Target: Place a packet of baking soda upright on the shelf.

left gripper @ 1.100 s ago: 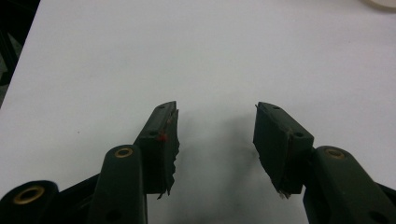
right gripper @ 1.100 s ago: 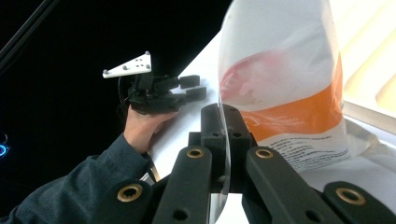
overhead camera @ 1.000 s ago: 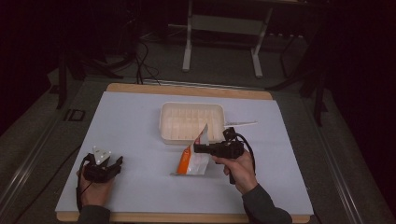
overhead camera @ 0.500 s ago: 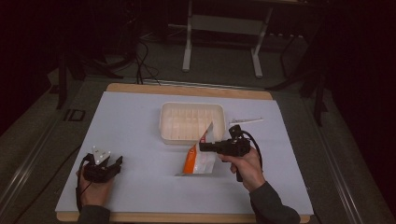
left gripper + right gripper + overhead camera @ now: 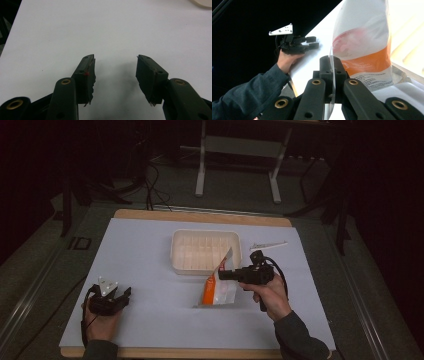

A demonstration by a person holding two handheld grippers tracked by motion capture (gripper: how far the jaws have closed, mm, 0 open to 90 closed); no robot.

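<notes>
Clamped flat together, the right gripper's [image 5: 332, 75] jaws pinch the clear edge of a plastic pouch [image 5: 364, 50] with an orange band and printed white lower part; in the right gripper view the pouch rises from the jaws into the upper right of the frame, its film edge running down between the two pads. The left gripper [image 5: 115, 72] has its jaws spread wide with nothing between them, only bare white table cover [image 5: 75, 30] beneath.

In the high view a shallow white tray [image 5: 176, 251] sits at centre frame, ribbed inside; whether anything lies in it cannot be told from here. The pouch [image 5: 215, 287] hangs just below the tray's lower right corner, its top corner tilted up toward the tray rim and its bottom touching the cover. The right gripper [image 5: 225, 274] grips it at the upper right edge, held by the right hand [image 5: 267, 292] at centre right. The left gripper [image 5: 122, 295] rests low in the lower left of the frame, in the left hand [image 5: 100, 320], well apart from pouch and tray.

A small white strip [image 5: 269, 244] lies to the right of the tray in the high view. The right gripper view adds the left gripper [image 5: 312, 42] farther off in its upper left, with its pale three-cornered plate on top and a dark sleeve [image 5: 244, 95] below. The left gripper view catches a sliver of the tray [image 5: 202, 2] at its top right corner.
</notes>
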